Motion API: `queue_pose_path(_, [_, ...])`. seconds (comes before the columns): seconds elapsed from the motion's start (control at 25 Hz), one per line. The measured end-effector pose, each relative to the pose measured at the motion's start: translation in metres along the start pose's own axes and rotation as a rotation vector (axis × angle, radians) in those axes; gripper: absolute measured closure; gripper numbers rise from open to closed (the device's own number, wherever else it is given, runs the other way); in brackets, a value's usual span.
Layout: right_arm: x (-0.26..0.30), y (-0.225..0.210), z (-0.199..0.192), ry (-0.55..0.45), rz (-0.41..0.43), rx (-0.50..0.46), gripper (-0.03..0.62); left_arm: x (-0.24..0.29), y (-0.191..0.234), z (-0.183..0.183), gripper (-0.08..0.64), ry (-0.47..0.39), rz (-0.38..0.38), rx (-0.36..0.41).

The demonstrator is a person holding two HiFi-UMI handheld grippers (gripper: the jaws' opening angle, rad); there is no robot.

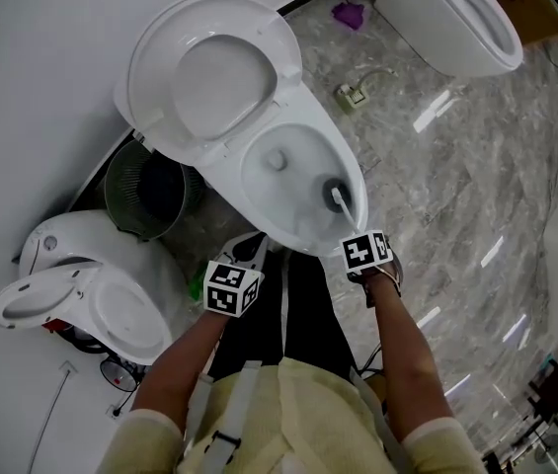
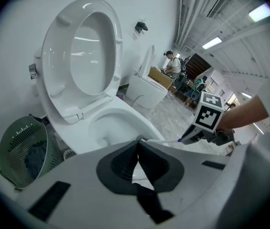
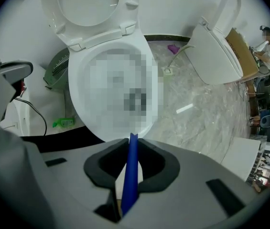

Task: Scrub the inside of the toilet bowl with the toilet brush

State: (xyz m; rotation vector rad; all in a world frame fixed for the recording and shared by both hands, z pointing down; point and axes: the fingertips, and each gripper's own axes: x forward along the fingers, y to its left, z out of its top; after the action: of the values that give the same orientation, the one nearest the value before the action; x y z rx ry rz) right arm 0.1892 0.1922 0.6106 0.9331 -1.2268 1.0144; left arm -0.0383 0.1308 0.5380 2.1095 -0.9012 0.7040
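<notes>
The white toilet (image 1: 259,171) stands with seat and lid raised. In the head view the brush's dark head (image 1: 336,194) rests inside the bowl near its front right wall. Its pale shaft runs back to my right gripper (image 1: 359,240), which is shut on the toilet brush handle. In the right gripper view the blue handle (image 3: 131,171) sits clamped between the jaws of the right gripper (image 3: 133,138), aimed at the bowl rim (image 3: 77,99). My left gripper (image 2: 138,141) hovers before the bowl's front rim (image 2: 125,116), shut, holding nothing. Beside it the pale brush shaft (image 2: 163,140) shows.
A dark mesh waste basket (image 1: 150,191) stands left of the toilet. Another toilet (image 1: 461,18) is at the far right, and a further white toilet (image 1: 91,294) at the near left with cables beside it. A purple item (image 1: 350,13) lies on the marble floor.
</notes>
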Motion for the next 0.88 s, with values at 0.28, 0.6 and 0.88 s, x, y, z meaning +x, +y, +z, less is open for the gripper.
queue_pose_path(0.28, [-0.003,0.006,-0.021,0.056,0.008,-0.018,0.52,-0.008,-0.004,-0.003,0.548,-0.003,-0.012,0.008])
queue_pose_path(0.6, [0.003,0.025,-0.038,0.123,0.058,-0.032,0.52,-0.018,0.003,-0.012,0.548,-0.002,0.005,-0.02])
queue_pose_path(0.88, [0.009,0.056,-0.036,0.152,0.142,-0.06,0.52,-0.021,0.013,-0.016,0.548,-0.01,0.03,-0.053])
